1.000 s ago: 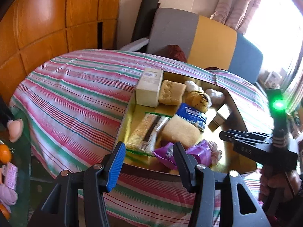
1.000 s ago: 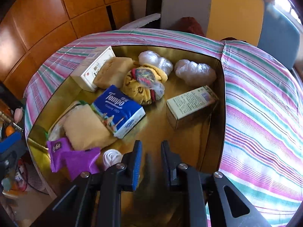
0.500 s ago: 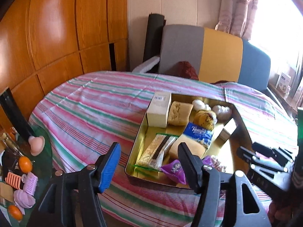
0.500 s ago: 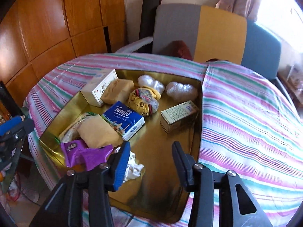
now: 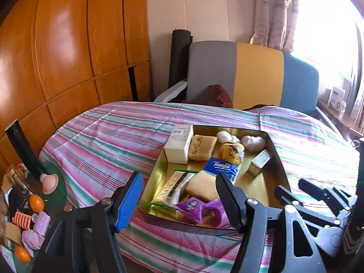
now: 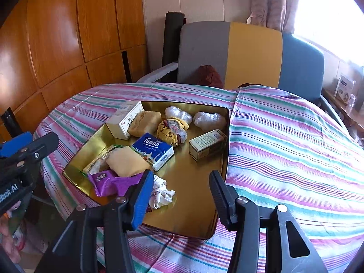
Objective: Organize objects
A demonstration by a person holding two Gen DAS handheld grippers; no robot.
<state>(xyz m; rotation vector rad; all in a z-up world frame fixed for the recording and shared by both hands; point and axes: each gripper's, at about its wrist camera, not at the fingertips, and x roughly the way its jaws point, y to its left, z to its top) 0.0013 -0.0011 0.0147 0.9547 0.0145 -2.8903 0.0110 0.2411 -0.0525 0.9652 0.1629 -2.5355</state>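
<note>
A gold tray (image 6: 195, 182) sits on the striped tablecloth, also seen as the gold tray (image 5: 157, 177) in the left wrist view. In it lie a white box (image 6: 124, 122), a blue Tempo tissue pack (image 6: 153, 147), a purple packet (image 6: 109, 180), a small printed box (image 6: 207, 144), a white cloth (image 6: 160, 192), a yellow patterned bundle (image 6: 171, 130) and clear bags (image 6: 208, 119). My right gripper (image 6: 181, 177) hovers over the tray's near end, jaws opening, nothing between them. My left gripper (image 5: 178, 182) hangs off the tray's near-left corner, jaws opening and empty.
The striped table (image 6: 284, 147) drops away at its near edge. Behind it stands a grey, yellow and blue chair (image 6: 250, 52), with a wood-panelled wall (image 5: 68, 45) on the left. A low side table (image 5: 34, 207) at the left holds oranges and hair rollers.
Both grippers have drawn back and up from the tray, so more of the room shows. The right jaws went from nearly closed to apart. The left jaws have widened.
</note>
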